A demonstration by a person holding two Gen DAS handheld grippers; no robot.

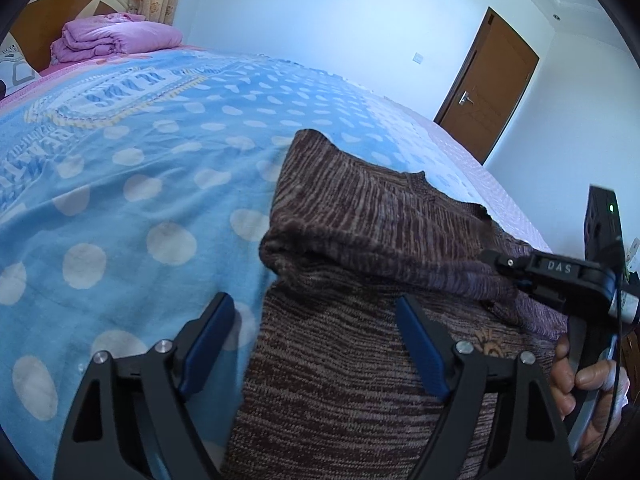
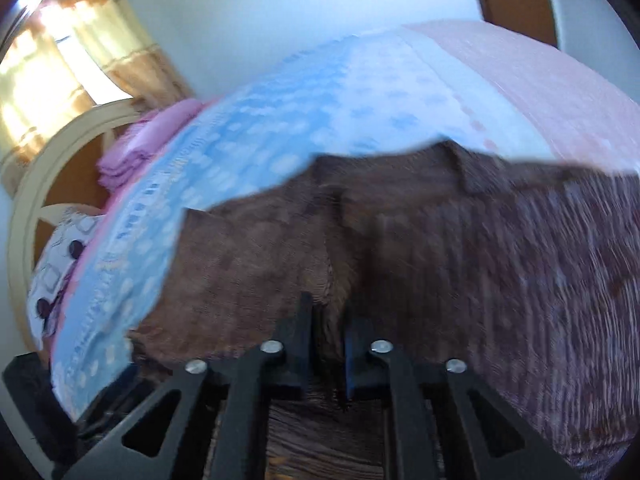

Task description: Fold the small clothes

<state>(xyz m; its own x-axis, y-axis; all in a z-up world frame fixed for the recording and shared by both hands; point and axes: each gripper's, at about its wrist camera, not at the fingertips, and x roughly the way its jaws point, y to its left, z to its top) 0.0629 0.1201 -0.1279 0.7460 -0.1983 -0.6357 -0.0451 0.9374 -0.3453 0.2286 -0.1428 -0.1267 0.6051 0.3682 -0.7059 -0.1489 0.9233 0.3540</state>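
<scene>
Left gripper (image 1: 316,344) spread over brown knit sweater (image 1: 360,240) on bed (image 1: 120,200); right gripper (image 2: 328,320) pinching sweater fold.

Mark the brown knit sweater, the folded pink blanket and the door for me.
brown knit sweater (image 1: 360,216): left wrist view, on its folded-over upper layer.
folded pink blanket (image 1: 116,38): left wrist view, middle of the stack by the headboard.
door (image 1: 492,92): left wrist view, centre of the brown panel.
</scene>
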